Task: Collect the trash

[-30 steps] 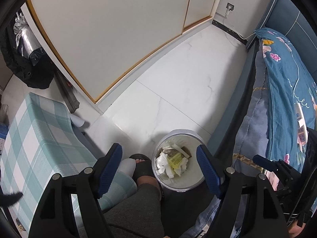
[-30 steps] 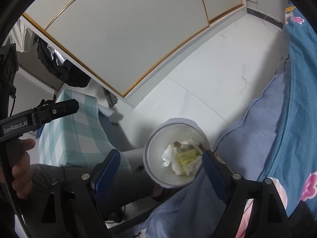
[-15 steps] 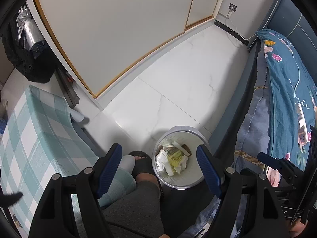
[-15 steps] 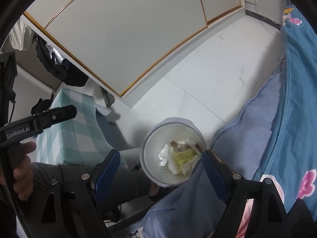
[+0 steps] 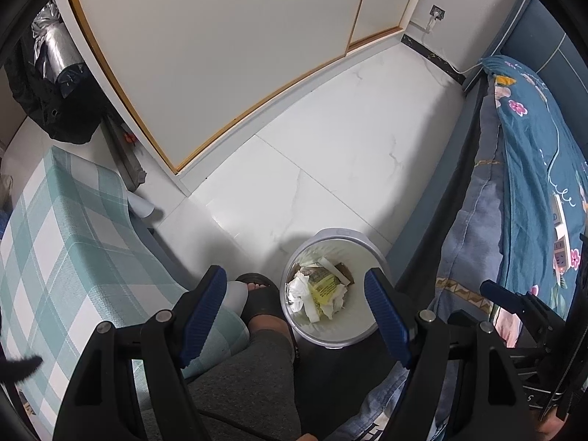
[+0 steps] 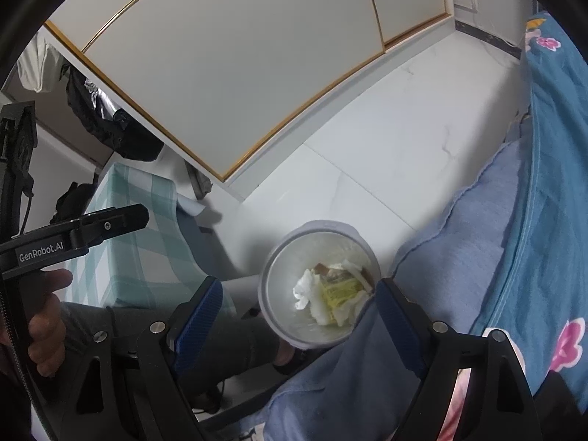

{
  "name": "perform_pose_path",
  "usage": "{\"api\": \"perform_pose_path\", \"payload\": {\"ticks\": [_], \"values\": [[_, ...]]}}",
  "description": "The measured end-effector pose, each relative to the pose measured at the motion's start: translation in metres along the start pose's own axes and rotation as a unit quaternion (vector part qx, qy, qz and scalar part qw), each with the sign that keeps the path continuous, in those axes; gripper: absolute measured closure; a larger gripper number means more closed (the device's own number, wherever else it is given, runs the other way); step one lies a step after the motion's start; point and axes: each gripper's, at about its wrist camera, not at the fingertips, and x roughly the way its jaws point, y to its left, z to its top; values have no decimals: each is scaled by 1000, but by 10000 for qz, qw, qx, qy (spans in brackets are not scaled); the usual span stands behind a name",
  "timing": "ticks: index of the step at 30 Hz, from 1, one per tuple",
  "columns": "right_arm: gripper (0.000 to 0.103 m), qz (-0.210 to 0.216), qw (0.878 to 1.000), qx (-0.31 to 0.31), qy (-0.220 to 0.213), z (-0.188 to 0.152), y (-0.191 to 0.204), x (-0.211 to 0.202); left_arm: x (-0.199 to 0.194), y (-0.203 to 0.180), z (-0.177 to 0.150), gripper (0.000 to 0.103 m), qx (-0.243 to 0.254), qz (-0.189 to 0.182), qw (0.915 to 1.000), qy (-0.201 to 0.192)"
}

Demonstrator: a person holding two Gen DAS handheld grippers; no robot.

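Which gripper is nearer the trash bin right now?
Hard to call; right looks slightly nearer. The right gripper hangs open above the trash bin, one finger overlapping its rim. The left gripper hangs open above it too, nothing held.

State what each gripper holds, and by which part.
Nothing: the left gripper and right gripper are both open and empty above the bin.

You stand over a white marble-look tile floor (image 5: 330, 154) that runs to pale wardrobe doors (image 5: 220, 55) edged in wood trim. On your right a bed (image 5: 529, 191) carries blue floral bedding, and on your left sits a green checked cloth (image 5: 66, 242). A wall socket (image 5: 437, 11) sits in the far corner.
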Motion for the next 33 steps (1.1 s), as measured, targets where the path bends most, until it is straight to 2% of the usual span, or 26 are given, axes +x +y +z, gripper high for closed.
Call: {"api": "perform_pose_path", "payload": {"ticks": [3,33], "values": [[17,-13,10000,5,2,0,0,0,0,0,0,29,-20,71,10000,-33],[17,52,9999,123,71,1,-3,6,1,3,0,29,-119,-57,9999,2]]}}
